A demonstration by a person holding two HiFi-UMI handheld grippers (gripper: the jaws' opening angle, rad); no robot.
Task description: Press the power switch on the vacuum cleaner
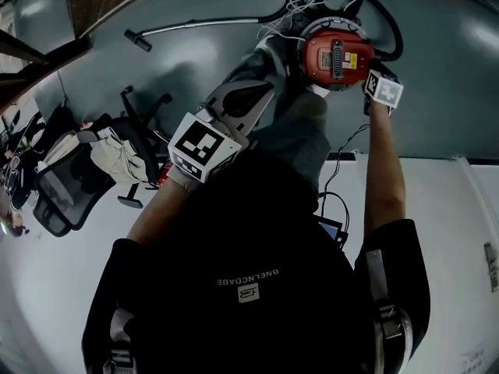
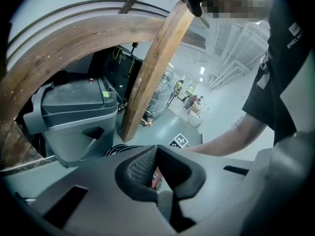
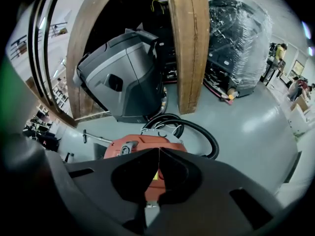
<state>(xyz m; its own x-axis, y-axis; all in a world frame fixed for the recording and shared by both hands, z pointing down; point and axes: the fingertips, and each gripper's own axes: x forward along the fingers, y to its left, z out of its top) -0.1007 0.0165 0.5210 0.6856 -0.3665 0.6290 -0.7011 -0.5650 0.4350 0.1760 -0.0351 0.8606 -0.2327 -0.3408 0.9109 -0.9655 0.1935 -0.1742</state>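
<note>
1. Grey-green workshop floor (image 1: 437, 68) fills the top of the head view.
2. Vacuum cleaner (image 1: 337, 57): round red body, standing on the floor straight ahead of you. A black hose (image 1: 392, 33) loops round its far and right sides, with white cable bunched on the far side.
3. A metal wand (image 1: 203, 28) lies on the floor to the vacuum's left, well apart from it.
4. Your right tongs (image 1: 369, 78): tips pressed together, nothing between them. Arm stretched out, with the tongs at the vacuum's right edge. I can't tell whether they touch it.
5. In the right gripper view the red lid sits just past the closed tips. I can't make out which part is the switch.
6. Your left tongs (image 1: 267, 92): tips also together, holding nothing. They point toward the vacuum's left side, near it.
7. Behind the vacuum there's a big grey machine (image 3: 125, 77) and a thick wooden beam (image 3: 189, 43).
8. An office chair (image 1: 86, 166) with a pale jacket thrown over it stands off to your left.
</note>
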